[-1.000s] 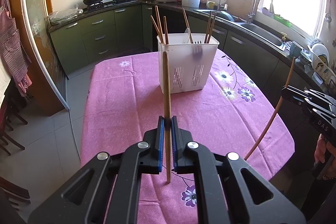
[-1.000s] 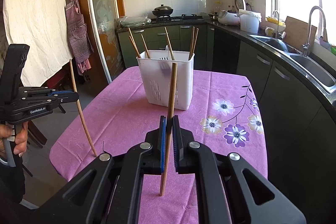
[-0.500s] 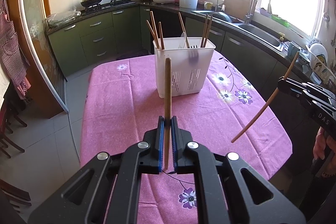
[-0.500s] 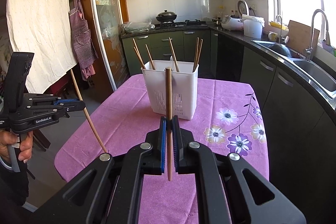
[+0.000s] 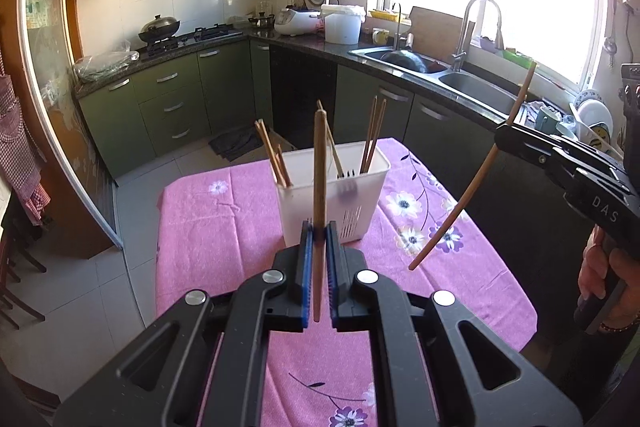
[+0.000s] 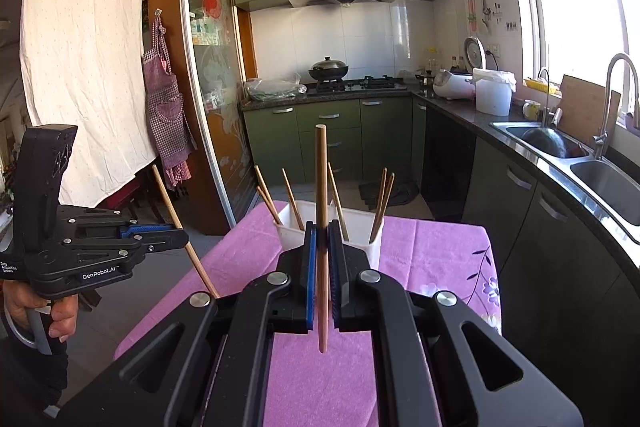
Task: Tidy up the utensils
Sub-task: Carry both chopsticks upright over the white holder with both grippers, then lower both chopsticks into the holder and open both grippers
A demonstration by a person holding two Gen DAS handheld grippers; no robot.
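Note:
A white slotted utensil holder point(image 5: 362, 187) point(image 6: 374, 245) stands on the pink flowered tablecloth point(image 5: 224, 219) with several wooden chopsticks leaning in it. My left gripper point(image 5: 318, 229) is shut on an upright wooden chopstick point(image 5: 319, 155), held in the air on the near side of the holder. My right gripper point(image 6: 321, 231) is shut on another wooden chopstick point(image 6: 321, 171), also upright and off the table. In the left wrist view the right gripper point(image 5: 500, 137) shows at the right with its chopstick point(image 5: 468, 195) slanted. The right wrist view has the left gripper point(image 6: 182, 237) at its left edge.
Green kitchen cabinets and a dark counter with a sink point(image 5: 468, 83) run behind and to the right of the table. A stove with a wok point(image 6: 329, 69) is at the back. A glass sliding door point(image 6: 212, 75) and a hanging apron point(image 6: 166, 107) are to the left.
Both grippers have risen with their chopsticks, whose lower tips have left the tablecloth. The holder now sits lower in both views.

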